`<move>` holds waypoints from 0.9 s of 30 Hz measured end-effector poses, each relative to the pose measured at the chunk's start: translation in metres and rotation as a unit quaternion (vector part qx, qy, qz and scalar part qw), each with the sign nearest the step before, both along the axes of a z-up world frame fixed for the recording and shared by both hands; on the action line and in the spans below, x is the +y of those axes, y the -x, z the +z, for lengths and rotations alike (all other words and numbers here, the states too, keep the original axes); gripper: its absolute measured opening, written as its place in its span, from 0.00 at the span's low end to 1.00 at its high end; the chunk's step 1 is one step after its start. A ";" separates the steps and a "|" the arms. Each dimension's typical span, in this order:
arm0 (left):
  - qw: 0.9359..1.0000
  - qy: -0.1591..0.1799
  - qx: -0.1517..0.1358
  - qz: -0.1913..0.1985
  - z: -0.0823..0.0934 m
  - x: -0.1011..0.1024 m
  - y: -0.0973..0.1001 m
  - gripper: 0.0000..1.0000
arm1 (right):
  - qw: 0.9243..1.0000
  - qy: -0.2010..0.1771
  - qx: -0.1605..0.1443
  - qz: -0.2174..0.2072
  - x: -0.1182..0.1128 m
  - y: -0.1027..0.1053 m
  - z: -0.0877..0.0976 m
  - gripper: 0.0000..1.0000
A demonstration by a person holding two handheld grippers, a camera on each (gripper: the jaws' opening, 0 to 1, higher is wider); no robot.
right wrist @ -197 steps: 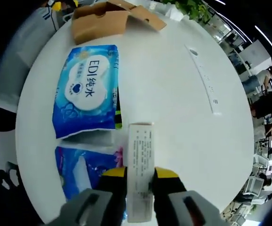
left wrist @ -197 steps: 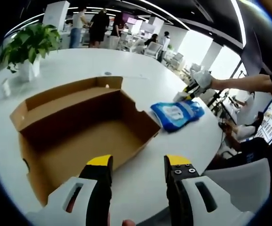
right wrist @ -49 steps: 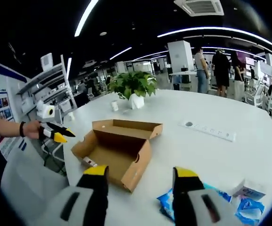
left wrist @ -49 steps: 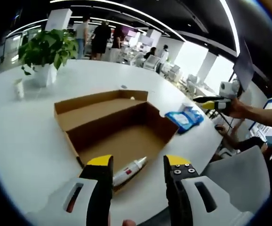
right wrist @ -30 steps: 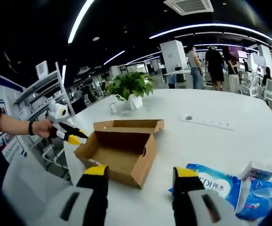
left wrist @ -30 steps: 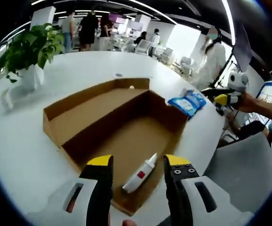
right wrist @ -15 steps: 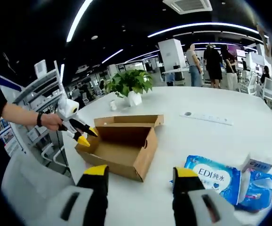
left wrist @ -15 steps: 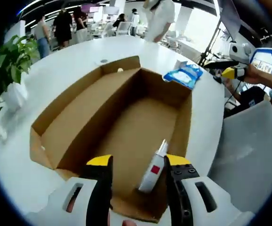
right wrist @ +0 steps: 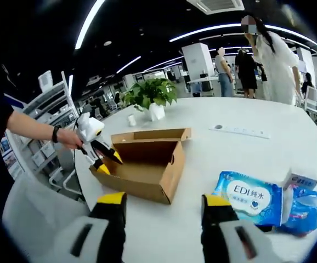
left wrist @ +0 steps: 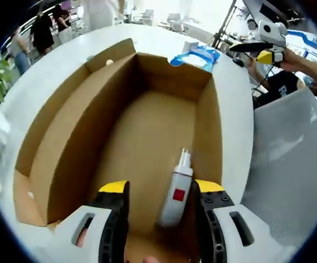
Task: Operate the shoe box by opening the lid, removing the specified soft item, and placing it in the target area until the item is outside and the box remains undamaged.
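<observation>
My left gripper [left wrist: 159, 197], jaws wide, dips into the open box [left wrist: 71, 115] astride the tube [left wrist: 176, 192], its length running along them; my right gripper [right wrist: 165, 205] waits wide, well away.

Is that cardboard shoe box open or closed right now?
Open. The shoe box has its lid folded back, and the left gripper view looks straight down onto a white tube lying inside.
</observation>
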State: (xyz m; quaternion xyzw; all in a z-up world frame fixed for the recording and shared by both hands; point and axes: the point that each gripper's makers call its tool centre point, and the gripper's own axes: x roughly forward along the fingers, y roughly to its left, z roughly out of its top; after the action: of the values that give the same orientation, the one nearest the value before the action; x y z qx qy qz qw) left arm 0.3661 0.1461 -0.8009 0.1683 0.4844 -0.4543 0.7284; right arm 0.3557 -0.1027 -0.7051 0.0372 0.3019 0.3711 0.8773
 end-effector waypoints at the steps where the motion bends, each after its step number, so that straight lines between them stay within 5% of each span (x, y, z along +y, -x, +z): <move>1: 1.000 -0.002 0.001 -0.005 -0.001 -0.001 0.000 0.48 | 1.000 -0.001 0.000 0.000 0.001 0.002 0.000 0.53; 13: 0.997 -0.040 0.013 -0.063 -0.023 0.002 0.003 0.51 | 1.000 0.006 0.012 -0.006 -0.008 0.015 -0.009 0.54; 27: 0.997 -0.049 -0.006 -0.056 -0.018 0.012 -0.004 0.52 | 1.000 0.002 0.019 -0.019 -0.011 0.023 -0.015 0.53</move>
State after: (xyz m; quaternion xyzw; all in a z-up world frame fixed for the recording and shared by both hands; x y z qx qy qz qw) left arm 0.3705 0.1580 -0.8184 0.2332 0.4916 -0.4691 0.6956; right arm 0.3322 -0.1140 -0.7199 0.0483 0.3186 0.3526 0.8785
